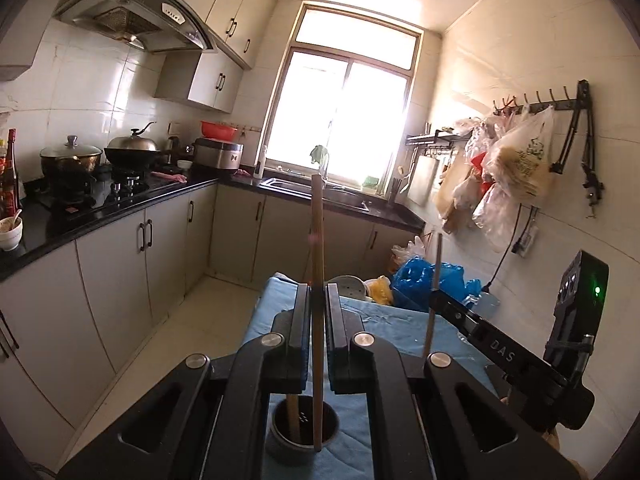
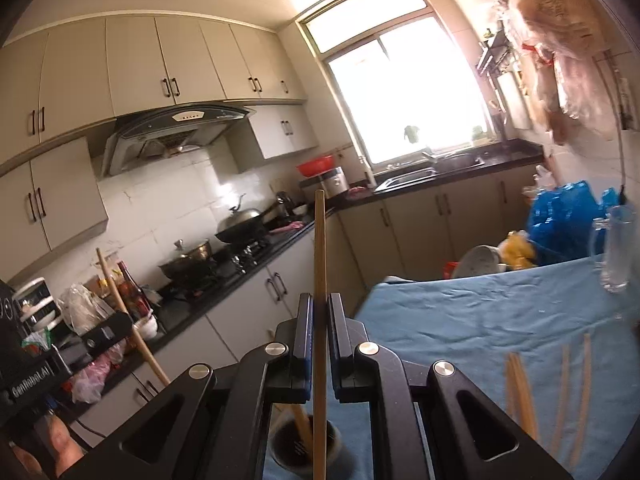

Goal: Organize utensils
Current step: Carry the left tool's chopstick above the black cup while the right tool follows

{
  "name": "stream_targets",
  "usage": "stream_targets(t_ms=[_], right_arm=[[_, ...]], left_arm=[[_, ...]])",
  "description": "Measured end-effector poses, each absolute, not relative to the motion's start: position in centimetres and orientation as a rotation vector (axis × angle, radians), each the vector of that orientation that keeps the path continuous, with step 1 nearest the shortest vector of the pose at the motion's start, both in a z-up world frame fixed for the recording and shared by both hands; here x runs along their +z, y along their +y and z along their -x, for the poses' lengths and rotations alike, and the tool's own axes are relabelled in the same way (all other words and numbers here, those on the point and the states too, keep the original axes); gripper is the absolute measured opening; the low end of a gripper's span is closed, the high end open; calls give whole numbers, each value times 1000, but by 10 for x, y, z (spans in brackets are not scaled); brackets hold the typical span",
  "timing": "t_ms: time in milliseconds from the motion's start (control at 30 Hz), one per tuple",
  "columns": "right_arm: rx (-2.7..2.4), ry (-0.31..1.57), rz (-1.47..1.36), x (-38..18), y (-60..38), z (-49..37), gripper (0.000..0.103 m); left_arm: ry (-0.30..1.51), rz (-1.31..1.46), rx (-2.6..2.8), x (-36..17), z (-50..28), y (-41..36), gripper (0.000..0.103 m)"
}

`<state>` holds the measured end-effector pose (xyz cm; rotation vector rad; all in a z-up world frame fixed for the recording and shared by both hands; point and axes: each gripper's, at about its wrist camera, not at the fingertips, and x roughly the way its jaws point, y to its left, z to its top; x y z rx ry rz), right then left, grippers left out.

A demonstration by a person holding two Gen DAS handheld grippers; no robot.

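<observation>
In the left wrist view, the left gripper [image 1: 318, 300] pinches one wooden chopstick [image 1: 317, 240] upright, its jaws pressed close on the shaft with only the stick between them; the stick's lower end hangs inside the dark cup [image 1: 304, 430] that stands on the blue cloth [image 1: 384, 320] near the camera, beside another chopstick already leaning in it. To the right, the right gripper [image 1: 434, 298] shows side-on, a second stick standing up through it. In the right wrist view, the right gripper [image 2: 319, 312] likewise clamps a chopstick [image 2: 319, 264] upright between nearly closed jaws, its tip down in the same cup [image 2: 306, 448]; more chopsticks [image 2: 548, 392] lie loose on the cloth to the near right, and a clear glass [image 2: 616, 252] stands at the far right. The risk, as it looks: two sticks going into one narrow cup could knock together or catch the rim and tip it, since the cup is light-looking and sits on soft cloth; a tilted release could also let a stick fall out.
</observation>
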<state>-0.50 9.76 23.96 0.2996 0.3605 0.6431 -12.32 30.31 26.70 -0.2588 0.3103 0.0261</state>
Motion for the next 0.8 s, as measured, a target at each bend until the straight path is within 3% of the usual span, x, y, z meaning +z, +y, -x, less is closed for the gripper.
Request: stream_targets(t_ms=[333,800], right_arm=[[653,391,-371,219,141,-41,7],[590,516,-294,147,156,-69,8]], left_arm=[[395,304,27,229,65,324,6],[523,345,35,168,29,327,6]])
